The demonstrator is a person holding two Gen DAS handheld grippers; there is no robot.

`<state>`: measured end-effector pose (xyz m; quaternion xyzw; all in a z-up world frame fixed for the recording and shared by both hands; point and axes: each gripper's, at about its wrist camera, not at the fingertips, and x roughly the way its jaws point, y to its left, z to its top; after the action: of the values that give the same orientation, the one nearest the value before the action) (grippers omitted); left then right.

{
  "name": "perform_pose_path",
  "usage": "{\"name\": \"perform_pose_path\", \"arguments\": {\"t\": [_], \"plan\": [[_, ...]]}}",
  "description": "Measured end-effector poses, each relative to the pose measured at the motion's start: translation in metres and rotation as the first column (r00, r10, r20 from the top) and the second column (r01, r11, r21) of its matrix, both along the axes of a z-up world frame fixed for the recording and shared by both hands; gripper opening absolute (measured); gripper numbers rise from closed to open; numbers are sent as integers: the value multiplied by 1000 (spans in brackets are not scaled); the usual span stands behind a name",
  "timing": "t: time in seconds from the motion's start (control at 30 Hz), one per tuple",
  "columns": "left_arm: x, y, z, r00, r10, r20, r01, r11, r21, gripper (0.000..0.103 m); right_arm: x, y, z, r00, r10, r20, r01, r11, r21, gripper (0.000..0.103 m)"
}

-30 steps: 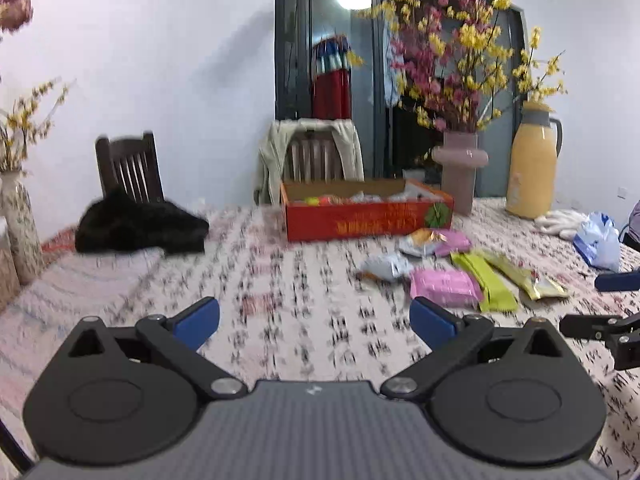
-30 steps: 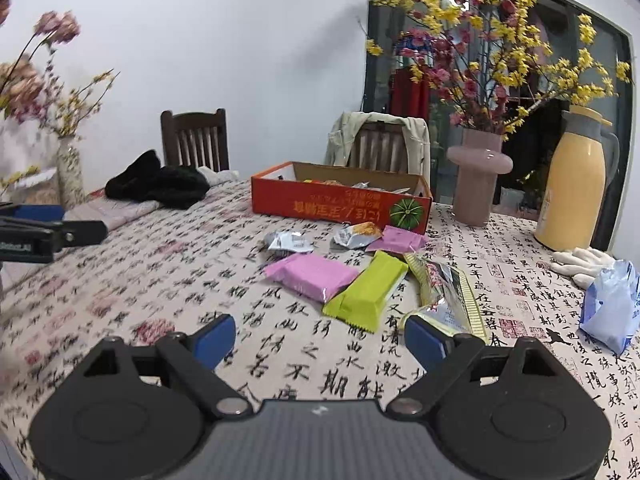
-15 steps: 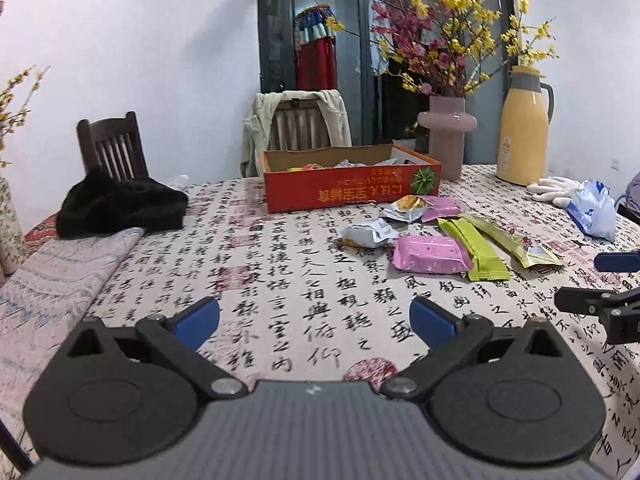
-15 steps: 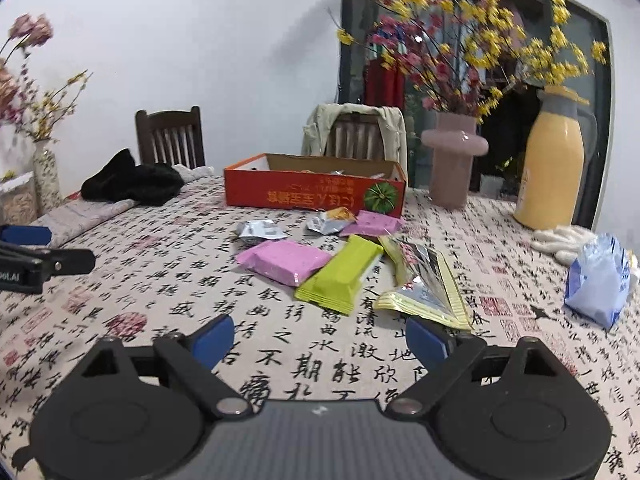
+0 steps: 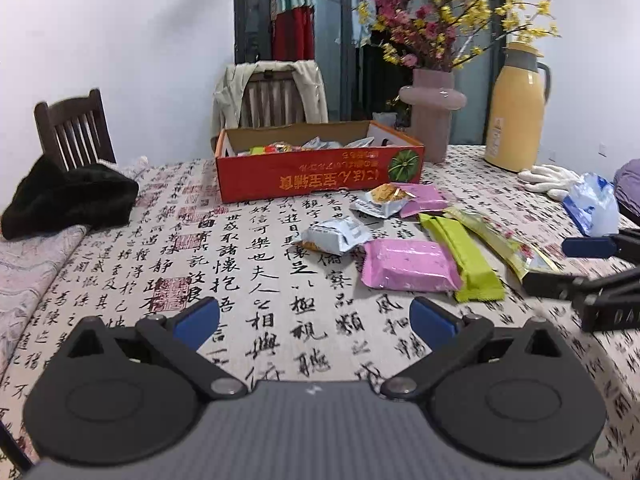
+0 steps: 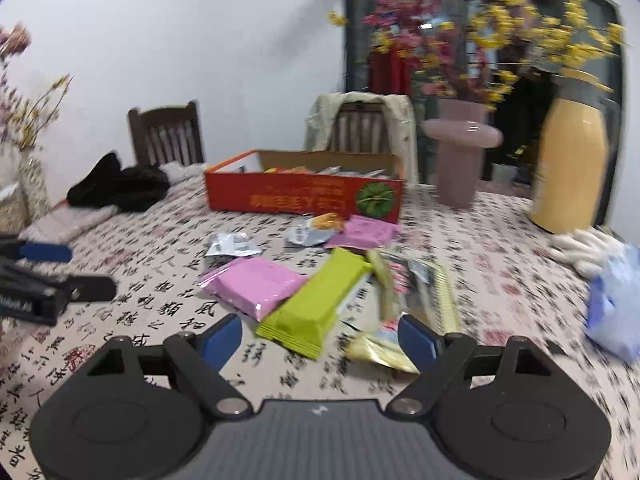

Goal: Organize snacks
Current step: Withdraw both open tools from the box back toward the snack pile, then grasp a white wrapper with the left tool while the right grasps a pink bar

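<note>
Lying just ahead of the right gripper (image 6: 320,336), the green bar snack (image 6: 316,300) is the packet on which the coming move is judged to turn. Its long axis is seen running from near-left to far-right in the right wrist view, so it is crossed at an angle by the line between the two blue pads (image 6: 416,338); some turning of the wrist is probably called for before the bar can be pinched across its narrow width. Its near end is placed between the spread fingers, though no contact is shown.

The pink packet (image 6: 254,286) is found touching the bar on its left, and a long yellowish sachet (image 6: 416,296) is spread on its right, its near end partly hidden behind the right pad. Smaller silver wrappers (image 6: 234,245) are scattered farther off, before the red cardboard box (image 6: 304,200), in which other snacks are already held.

The right gripper is held wide and empty. The left gripper (image 5: 316,322), also wide and empty, is kept farther from the pile, which lies to its far right; the pink packet is its closest item. The right hand is therefore judged the nearer. The patterned tablecloth (image 5: 248,248) is seen beneath everything.
</note>
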<state>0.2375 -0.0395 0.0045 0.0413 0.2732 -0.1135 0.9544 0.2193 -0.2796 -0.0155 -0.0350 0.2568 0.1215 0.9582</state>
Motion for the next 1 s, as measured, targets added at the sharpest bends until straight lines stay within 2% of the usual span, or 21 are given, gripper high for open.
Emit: {"name": "perform_pose_path", "arguments": {"t": [0.13,0.27,0.33,0.43,0.57,0.63,0.7,0.8,0.93,1.0], "plan": [[23,4,-2,999,-1,-40,1,1000,4,103,36,28,-7,990,134,-36,-137,986,-95,84],[50,6,1,998,-14,-68,13,1000,-4,103,77,52,-17,977,197,-76,-208,964,-168,82],[62,4,3,997,-18,-81,17,1000,-19,103,99,55,-19,973,211,-92,-223,963,-151,77],[77,-2,4,995,-28,-92,22,998,-56,103,126,51,-22,966,221,-131,-232,970,-77,73],[109,-23,-1,992,-16,-124,8,998,-65,103,139,40,-24,963,229,-143,-231,973,3,66],[126,-33,-4,991,-22,-132,9,996,-92,103,138,38,-25,962,236,-137,-236,972,13,64],[144,-42,-8,993,-12,-119,3,997,-76,103,136,34,-26,964,231,-135,-231,973,14,64],[168,-50,-21,995,14,-104,-16,1000,-14,103,137,24,-26,976,176,-131,-176,984,11,62],[189,-51,-39,987,0,-164,-2,1000,-12,89,139,12,-27,985,117,-128,-117,993,13,61],[191,-49,-44,988,-5,-157,2,1000,-20,83,141,10,-30,985,117,-127,-115,993,22,62]]}}
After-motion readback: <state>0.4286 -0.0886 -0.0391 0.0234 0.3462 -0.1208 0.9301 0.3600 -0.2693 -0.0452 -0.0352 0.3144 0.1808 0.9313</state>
